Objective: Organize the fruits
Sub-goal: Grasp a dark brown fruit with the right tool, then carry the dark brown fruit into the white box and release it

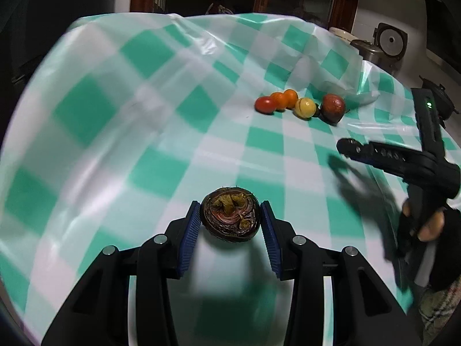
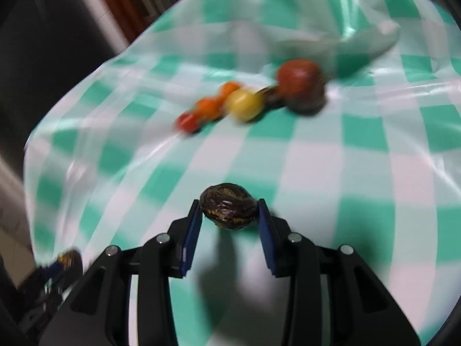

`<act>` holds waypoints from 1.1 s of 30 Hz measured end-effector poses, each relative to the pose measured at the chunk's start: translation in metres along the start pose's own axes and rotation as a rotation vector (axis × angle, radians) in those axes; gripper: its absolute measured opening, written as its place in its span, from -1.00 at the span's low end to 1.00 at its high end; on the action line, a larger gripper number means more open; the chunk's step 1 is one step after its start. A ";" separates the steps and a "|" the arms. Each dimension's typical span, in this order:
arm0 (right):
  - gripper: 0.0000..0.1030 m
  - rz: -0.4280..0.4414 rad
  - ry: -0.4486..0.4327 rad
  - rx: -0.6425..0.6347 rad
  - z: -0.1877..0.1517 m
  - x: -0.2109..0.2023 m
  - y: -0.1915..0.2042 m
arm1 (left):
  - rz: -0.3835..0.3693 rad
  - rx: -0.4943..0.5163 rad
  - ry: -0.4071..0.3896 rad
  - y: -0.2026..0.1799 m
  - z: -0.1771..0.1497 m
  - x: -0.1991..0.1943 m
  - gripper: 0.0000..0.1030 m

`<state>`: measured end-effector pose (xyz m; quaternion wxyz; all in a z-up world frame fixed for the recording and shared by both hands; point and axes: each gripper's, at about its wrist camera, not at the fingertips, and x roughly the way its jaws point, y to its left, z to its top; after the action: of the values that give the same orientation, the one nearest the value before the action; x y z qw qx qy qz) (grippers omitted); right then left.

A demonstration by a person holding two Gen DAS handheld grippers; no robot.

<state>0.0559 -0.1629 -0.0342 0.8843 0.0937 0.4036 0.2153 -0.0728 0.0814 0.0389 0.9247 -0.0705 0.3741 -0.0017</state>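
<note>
While two tongs each grip one dark fruit [image 1: 230,216], five fruits [image 1: 302,106] rowed

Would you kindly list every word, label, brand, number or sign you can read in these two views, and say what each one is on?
No readable text: none on the checked tablecloth, the row of fruits, or either dark fruit held by the left gripper and the right gripper.
The right gripper's body shows only a green indicator light, no lettering.
The background appliances are too small to show any marking.
</note>
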 end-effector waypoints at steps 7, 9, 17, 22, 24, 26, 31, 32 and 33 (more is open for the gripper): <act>-0.24 0.076 0.004 -0.190 -0.073 -0.043 0.099 | 0.036 -0.019 -0.037 0.040 -0.047 -0.056 -0.22; -0.24 0.094 0.010 -0.226 -0.090 -0.048 0.120 | 0.049 -0.019 -0.042 0.052 -0.059 -0.068 -0.21; -0.24 0.184 0.084 -0.401 -0.150 -0.048 0.208 | 0.131 -0.073 -0.084 0.112 -0.104 -0.124 -0.21; -0.24 0.269 0.089 -0.545 -0.181 -0.063 0.261 | 0.194 -0.111 -0.115 0.151 -0.138 -0.163 -0.21; -0.24 0.306 0.089 -0.617 -0.195 -0.070 0.283 | 0.230 -0.135 -0.108 0.169 -0.153 -0.172 -0.21; -0.24 0.363 0.110 -0.723 -0.218 -0.074 0.313 | 0.272 -0.168 -0.082 0.190 -0.169 -0.175 -0.21; -0.24 0.424 0.227 -0.919 -0.272 -0.057 0.363 | 0.343 -0.257 0.028 0.239 -0.207 -0.167 -0.21; -0.24 0.413 0.266 -0.961 -0.285 -0.047 0.371 | 0.356 -0.267 0.062 0.246 -0.214 -0.163 -0.21; -0.24 0.405 0.298 -0.985 -0.293 -0.039 0.376 | 0.378 -0.279 0.105 0.255 -0.222 -0.156 -0.21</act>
<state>-0.3029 0.1515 -0.0729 0.6978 -0.2867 0.3497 0.5555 -0.3515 0.3135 -0.0448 0.8692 -0.1262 0.4246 0.2195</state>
